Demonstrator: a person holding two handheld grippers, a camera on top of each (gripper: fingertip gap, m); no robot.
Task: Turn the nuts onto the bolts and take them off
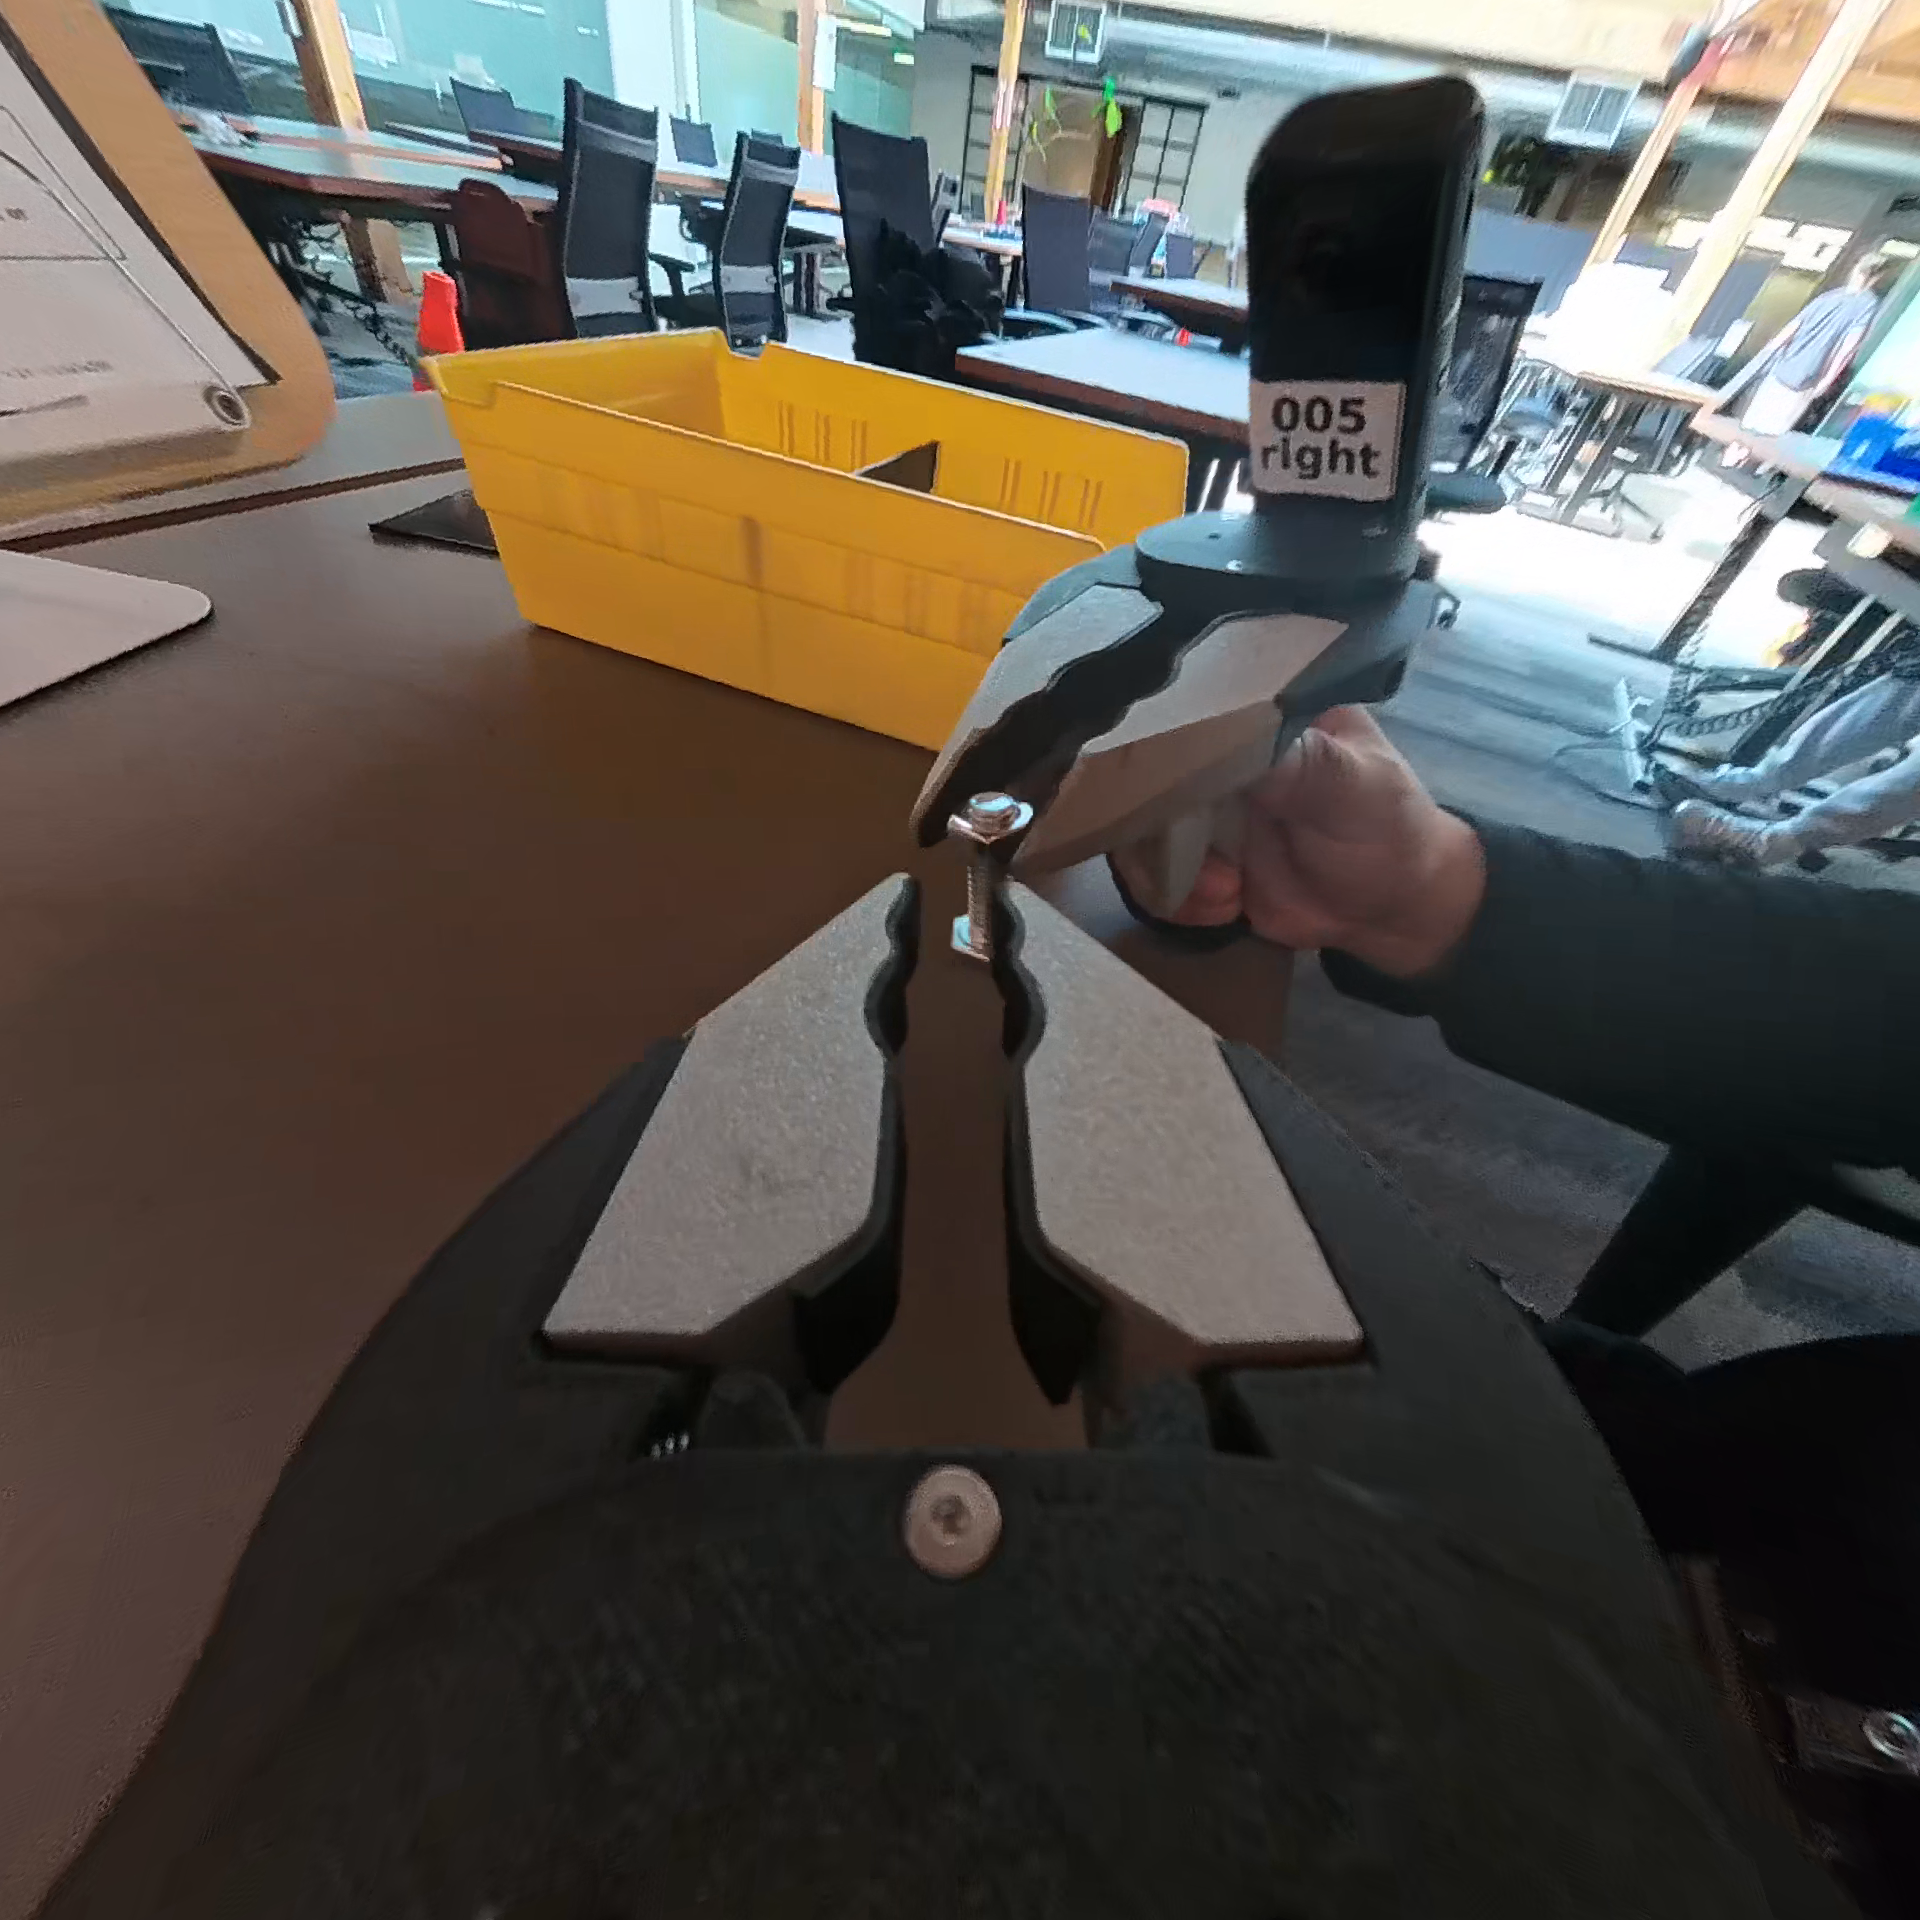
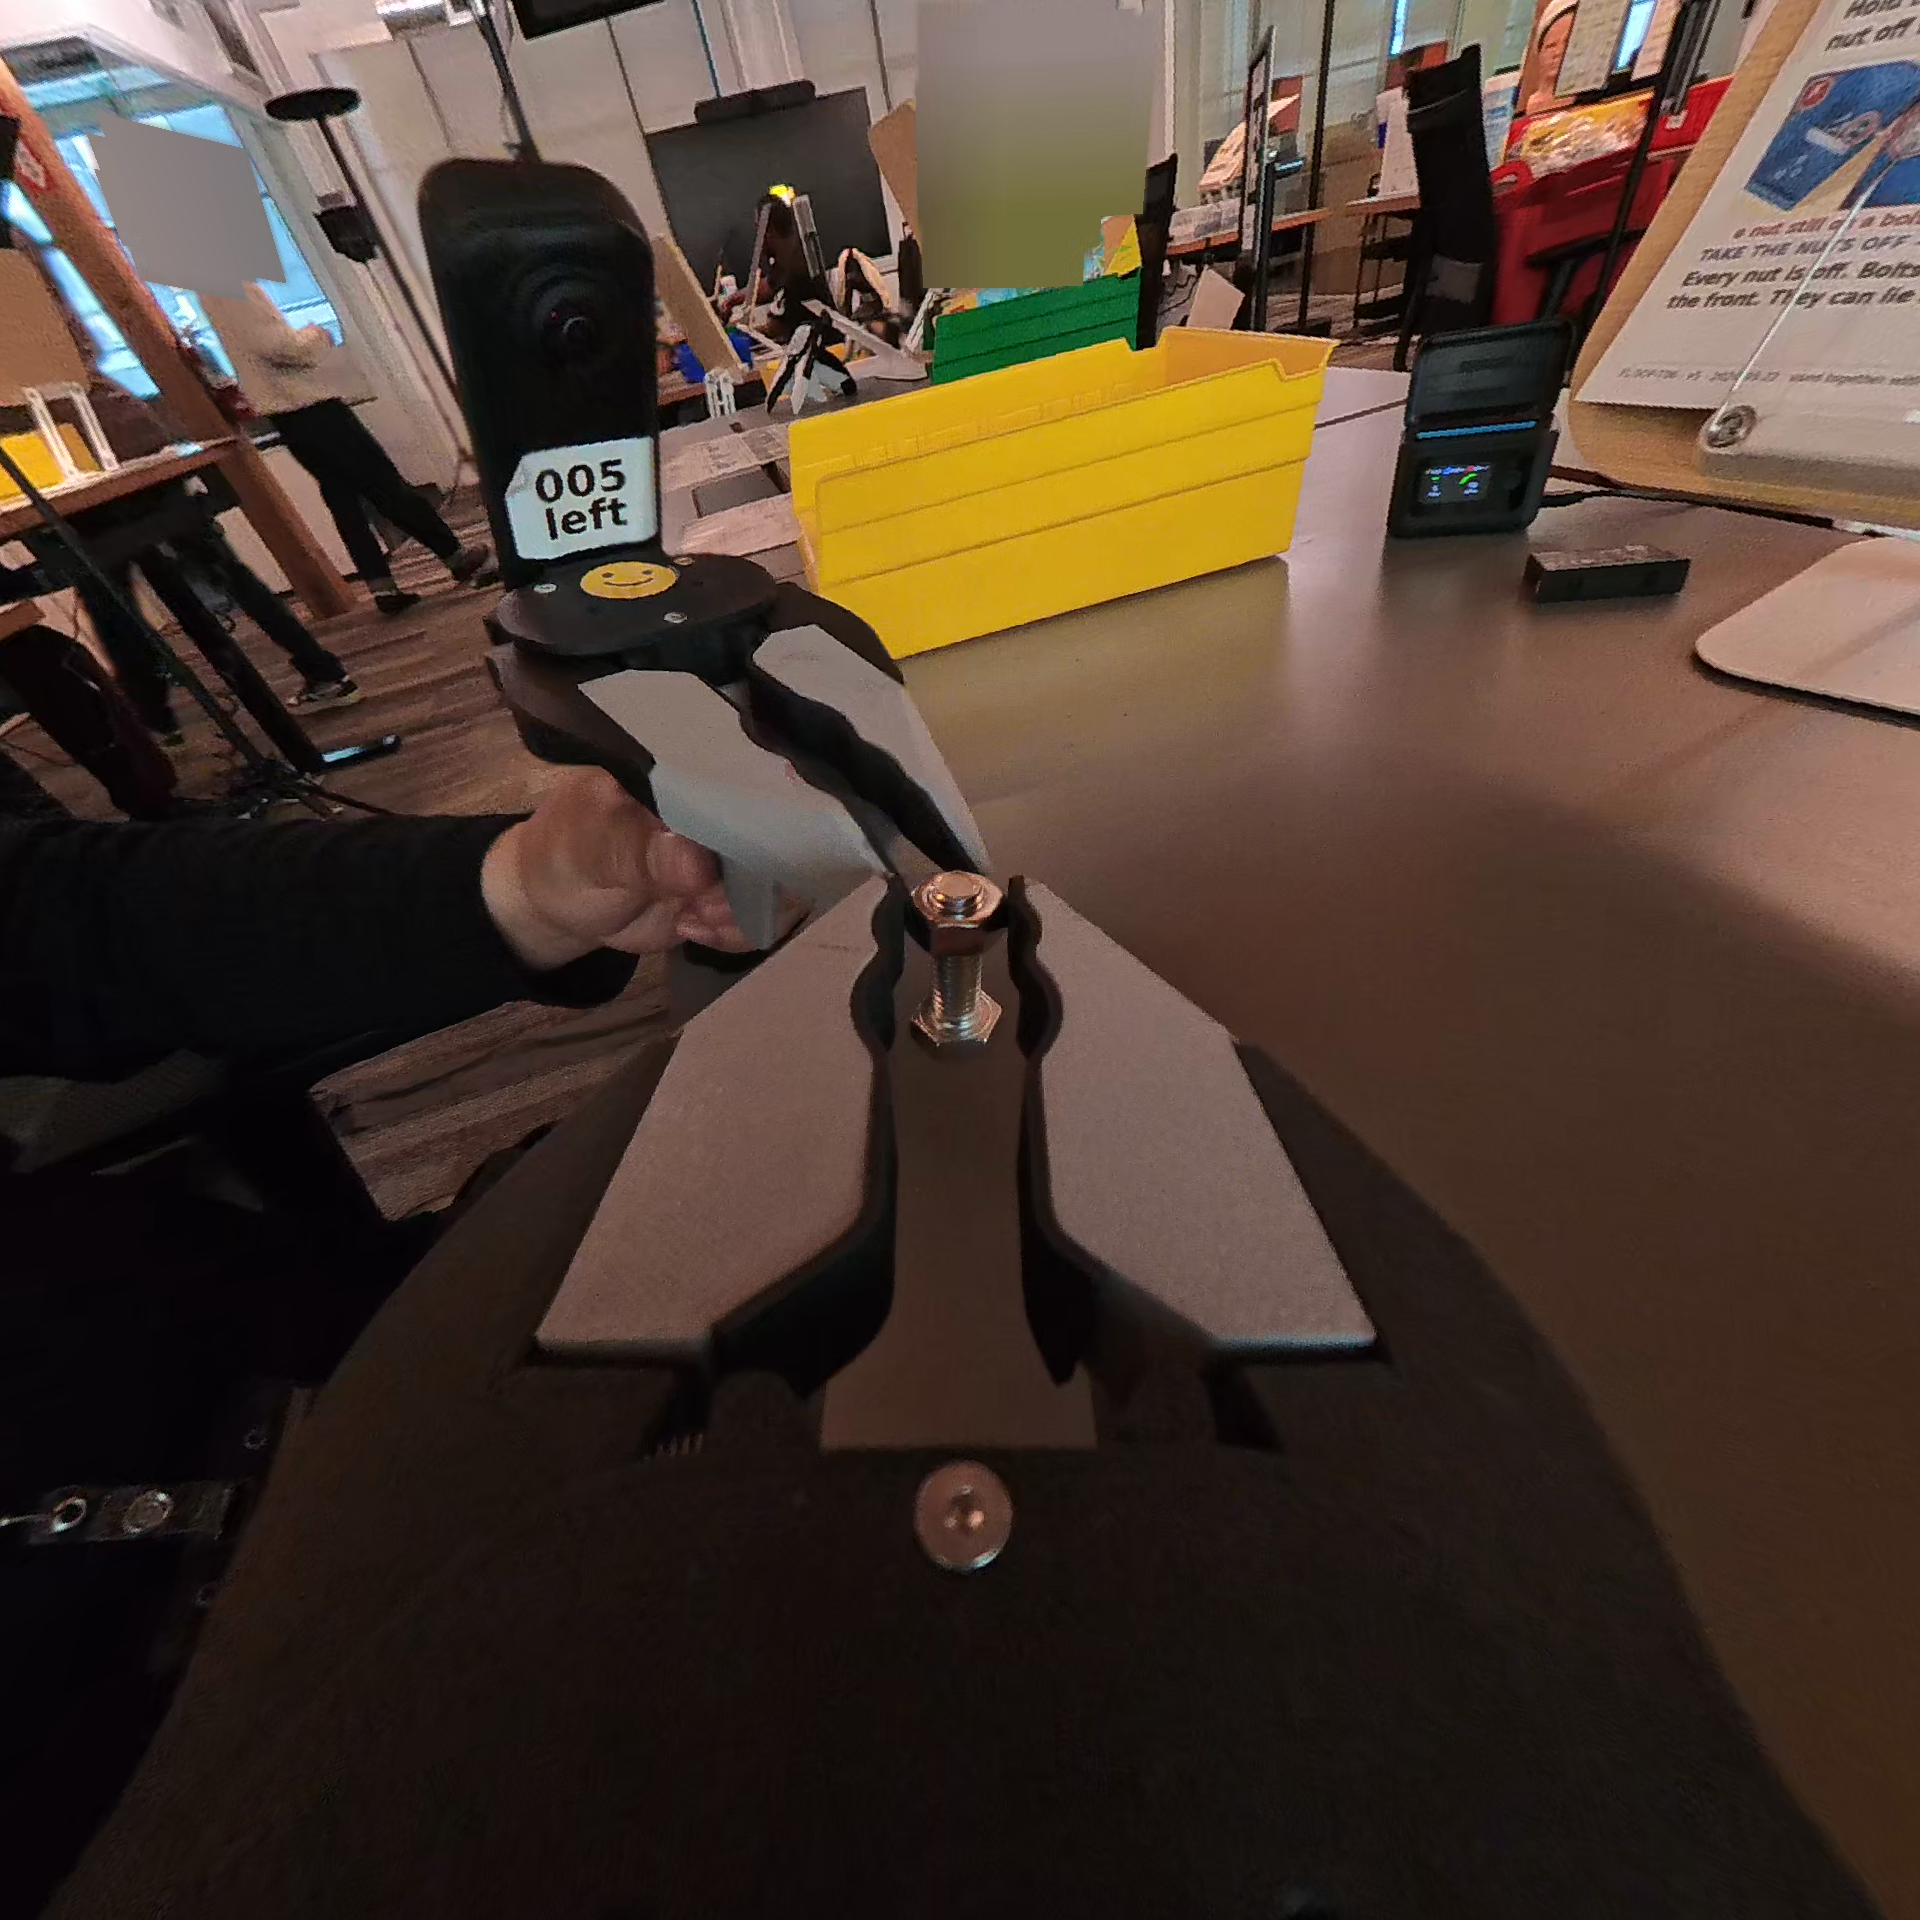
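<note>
Right gripper point(image 2: 956, 914) pinches nut point(image 2: 957, 928) on bolt point(image 2: 957, 987) (left gripper point(image 1: 961, 914) beside)

— What colours do I have here?
— My grippers' fingers point(image 1: 748, 1122) are grey on black; the bolt point(image 2: 954, 966) is shiny silver; the bin point(image 2: 1049, 488) at one o'clock is plain yellow.

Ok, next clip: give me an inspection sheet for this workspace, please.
Surface: dark brown table, smooth top.
Job's things: silver bolt upright, a hex piece at each end.
Clutter: yellow plastic bin; black device with small screen; flat black box.
Grippers: right gripper shut on the bolt's upper hex piece; left gripper at the lower one, grip unclear.
Cables: nothing seen on the table.
Surroundings: office desks, black chairs, people standing.
</note>
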